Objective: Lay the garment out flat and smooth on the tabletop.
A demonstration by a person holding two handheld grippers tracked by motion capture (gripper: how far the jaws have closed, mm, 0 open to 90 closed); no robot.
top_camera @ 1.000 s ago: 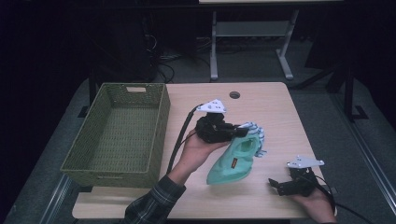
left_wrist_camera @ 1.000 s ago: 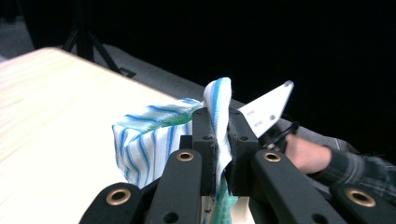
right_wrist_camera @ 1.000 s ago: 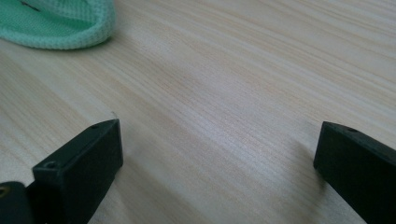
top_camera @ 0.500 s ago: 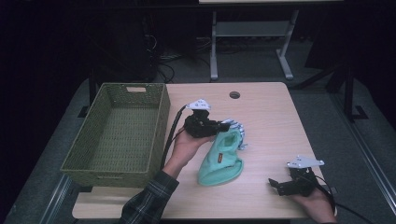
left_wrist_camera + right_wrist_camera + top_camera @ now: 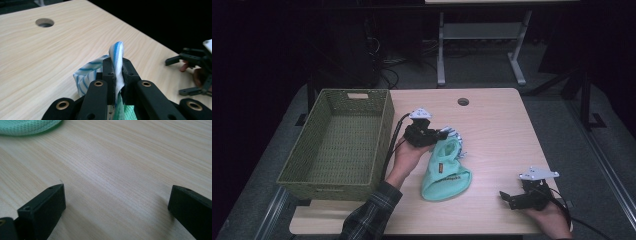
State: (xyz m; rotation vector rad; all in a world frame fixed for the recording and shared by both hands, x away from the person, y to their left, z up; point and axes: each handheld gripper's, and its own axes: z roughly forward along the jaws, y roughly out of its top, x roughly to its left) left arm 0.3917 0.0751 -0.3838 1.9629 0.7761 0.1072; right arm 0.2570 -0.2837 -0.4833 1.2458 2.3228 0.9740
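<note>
One mint-green mesh garment (image 5: 446,172) with a blue-and-white striped part lies mid-table, just right of one woven olive-green basket (image 5: 339,145) at the pale wooden table's (image 5: 497,125) left edge. Left gripper (image 5: 443,134) pinches the striped cloth (image 5: 117,53). Right gripper (image 5: 506,198), jaws spread and empty, rests near the front-right corner; bare tabletop lies between.

One wicker basket (image 5: 337,145). One wooden table (image 5: 492,130) with one round cable hole (image 5: 463,101). Two cloth items: one green garment (image 5: 444,172), one blue-striped white cloth (image 5: 117,53). Two handheld grippers: left gripper (image 5: 447,134), right gripper (image 5: 507,197). Two hands, one plaid sleeve (image 5: 369,215).
</note>
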